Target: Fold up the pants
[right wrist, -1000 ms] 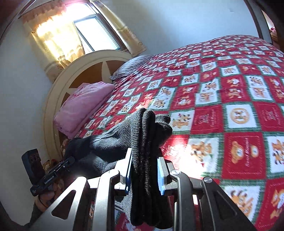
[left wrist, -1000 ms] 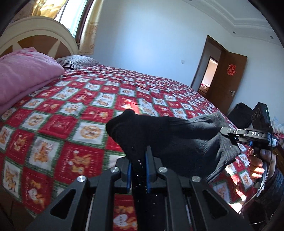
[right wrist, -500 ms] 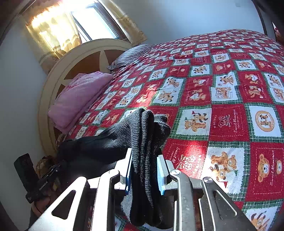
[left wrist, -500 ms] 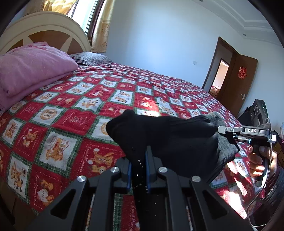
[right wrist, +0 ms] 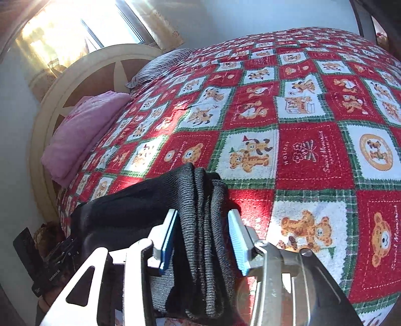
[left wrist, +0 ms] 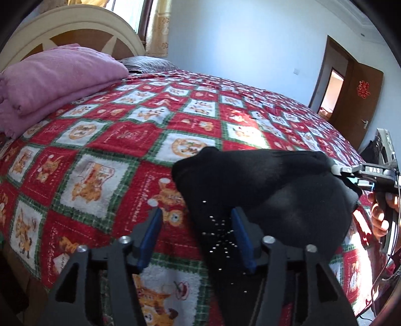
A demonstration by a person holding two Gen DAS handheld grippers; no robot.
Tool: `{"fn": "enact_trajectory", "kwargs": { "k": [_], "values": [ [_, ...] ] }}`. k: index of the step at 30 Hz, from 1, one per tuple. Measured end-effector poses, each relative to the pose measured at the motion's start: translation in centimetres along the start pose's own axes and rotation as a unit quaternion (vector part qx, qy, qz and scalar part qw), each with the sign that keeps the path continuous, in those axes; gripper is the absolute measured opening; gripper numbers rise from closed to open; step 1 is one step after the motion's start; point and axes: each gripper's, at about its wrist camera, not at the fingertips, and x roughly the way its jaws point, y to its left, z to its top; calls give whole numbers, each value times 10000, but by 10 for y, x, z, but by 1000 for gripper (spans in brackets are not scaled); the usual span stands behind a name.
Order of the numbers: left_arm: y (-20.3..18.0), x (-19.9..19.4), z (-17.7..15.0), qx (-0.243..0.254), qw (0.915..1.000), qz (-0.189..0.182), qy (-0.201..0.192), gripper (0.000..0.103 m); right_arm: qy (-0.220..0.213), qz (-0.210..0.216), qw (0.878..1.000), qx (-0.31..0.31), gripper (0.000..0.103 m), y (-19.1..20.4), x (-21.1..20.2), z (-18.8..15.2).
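Observation:
Black folded pants (left wrist: 263,188) lie bunched on the red patchwork bedspread (left wrist: 112,140) near its front edge. My left gripper (left wrist: 196,215) is opening: its blue pads stand wide apart, and the cloth only brushes the right one. Across the bundle, my right gripper (left wrist: 351,173) shows at the pants' far right end, with a hand (left wrist: 381,215) on its handle. In the right wrist view, the ribbed folded edge of the pants (right wrist: 200,200) sits loosely between the pads of my right gripper (right wrist: 202,213), which are also opening and do not press on it.
A folded pink blanket (left wrist: 50,75) lies at the head of the bed by the cream headboard (left wrist: 75,22), next to a striped pillow (right wrist: 160,67). A brown door (left wrist: 361,100) stands open at the far right. The bed's edge runs just below the grippers.
Both grippers sank toward the bed with the pants, then opened from a tight grip on the cloth. The bundle now rests on the bedspread.

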Motion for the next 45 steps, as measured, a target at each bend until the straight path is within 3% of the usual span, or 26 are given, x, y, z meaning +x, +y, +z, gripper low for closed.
{"fn": "enact_trajectory", "kwargs": {
  "k": [4,9,12,20,23,30,45],
  "values": [
    [4,-3,0,-81,9999,104,3,69,-287,-218,9990,278,65,-14,-20,-6],
    [-1,-26,2,9,9996,209,-168,69,-678,-888,9935,199,65,-18,-62,-29],
    [-8,-47,2,57,9993,134,-330,78,-820,-1002,9915,102,66,-13,-88,-47],
    [-33,-99,2,244,9968,8,-763,83,-1140,-984,9882,-276,68,16,-148,-92],
    [-42,-115,4,288,9945,-55,-1007,93,-1296,-932,9861,-459,70,39,-164,-91],
    [-58,-141,7,594,9875,21,-1458,99,-1574,-619,9807,-981,72,87,-185,-97],
    [-57,-140,5,535,9888,82,-1388,100,-1667,-689,9783,-1021,72,88,-193,-98]
  ]
}}
